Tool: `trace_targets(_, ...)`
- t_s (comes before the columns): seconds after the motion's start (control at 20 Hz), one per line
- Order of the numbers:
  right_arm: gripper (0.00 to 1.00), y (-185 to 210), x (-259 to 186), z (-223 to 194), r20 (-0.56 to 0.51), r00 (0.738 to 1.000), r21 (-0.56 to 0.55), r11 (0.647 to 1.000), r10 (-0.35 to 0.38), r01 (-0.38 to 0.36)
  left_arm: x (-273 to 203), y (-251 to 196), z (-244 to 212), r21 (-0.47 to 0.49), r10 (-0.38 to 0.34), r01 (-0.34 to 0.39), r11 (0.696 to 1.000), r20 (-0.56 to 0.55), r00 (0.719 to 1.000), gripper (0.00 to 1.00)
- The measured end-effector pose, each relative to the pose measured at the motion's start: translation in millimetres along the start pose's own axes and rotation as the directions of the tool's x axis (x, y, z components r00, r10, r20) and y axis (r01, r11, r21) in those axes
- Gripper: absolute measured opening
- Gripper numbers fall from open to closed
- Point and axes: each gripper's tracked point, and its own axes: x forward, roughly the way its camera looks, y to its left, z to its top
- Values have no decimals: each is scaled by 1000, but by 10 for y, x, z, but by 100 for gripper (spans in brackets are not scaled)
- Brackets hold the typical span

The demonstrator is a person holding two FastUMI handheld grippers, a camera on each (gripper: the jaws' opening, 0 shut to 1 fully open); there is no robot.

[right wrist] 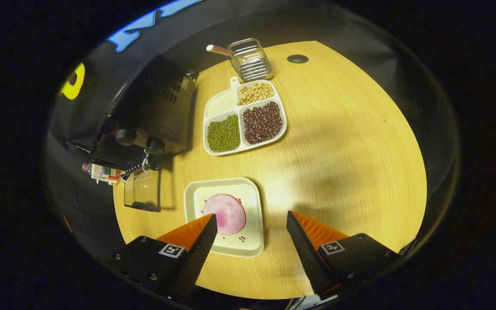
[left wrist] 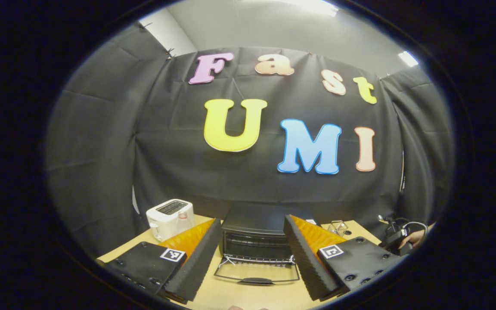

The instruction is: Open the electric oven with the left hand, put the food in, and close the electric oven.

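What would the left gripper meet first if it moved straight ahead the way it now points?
Most likely the electric oven: the open left gripper points at its open cavity, with the lowered glass door lying just below that line. Depth is uncertain.

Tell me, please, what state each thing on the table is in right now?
Oven door: open, folded down flat.
Left tool: open, holding nothing, facing the oven.
Right tool: open, holding nothing, above the plate.
Plate: on the table, pink round food on it.
Divided tray: three compartments with beans, one bare.
Toaster: slots bare.
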Motion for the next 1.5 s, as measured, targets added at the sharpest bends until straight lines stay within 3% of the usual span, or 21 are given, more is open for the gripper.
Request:
trace_targets(0.15,98,-68,183,-13,-24,999,-8,999,-34,34,-31,113,-73,-15,23,-23,1000,-20,1000,100)
trace_targets(0.25,86,-142,262,-11,-30,997,-25,997,-77,76,-42,155,-97,-20,29,-30,999,-32,999,100)
trace_targets(0.4,85,-133,310,-31,-38,995,-43,995,-95,93,-28,184,-143,-14,35,-36,999,-37,999,100)
trace_targets(0.45,75,-170,358,-62,-43,991,-65,990,-125,122,-26,189,-164,-15,35,-36,999,-43,998,97)
trace_targets(0.8,74,-190,413,-158,-46,960,-231,938,-276,258,27,193,-248,-26,31,-32,999,-62,998,100)
trace_targets(0.9,72,-123,451,-179,-46,960,-234,937,-276,258,31,191,-258,-32,30,-32,999,-65,997,100)
trace_targets(0.95,56,-122,451,-171,-43,960,-229,938,-277,260,28,199,-252,-36,31,-33,999,-65,997,100)
trace_targets(1.05,54,-77,379,-186,-46,968,-212,949,-247,232,37,209,-284,-49,31,-34,998,-67,997,100)
trace_targets(1.15,20,-107,525,-142,-54,972,-193,958,-228,214,49,206,-317,-67,32,-37,997,-73,997,100)
trace_targets(1.25,0,-154,483,-110,-60,979,-114,976,-194,186,47,228,-320,-82,34,-40,996,-76,997,100)
trace_targets(1.45,1,-169,403,-173,-60,987,-39,988,-152,150,39,276,-250,-62,36,-40,997,-63,997,100)
trace_targets(1.5,0,-151,435,-180,-54,992,-7,994,-111,111,27,295,-216,-54,38,-42,998,-59,998,100)
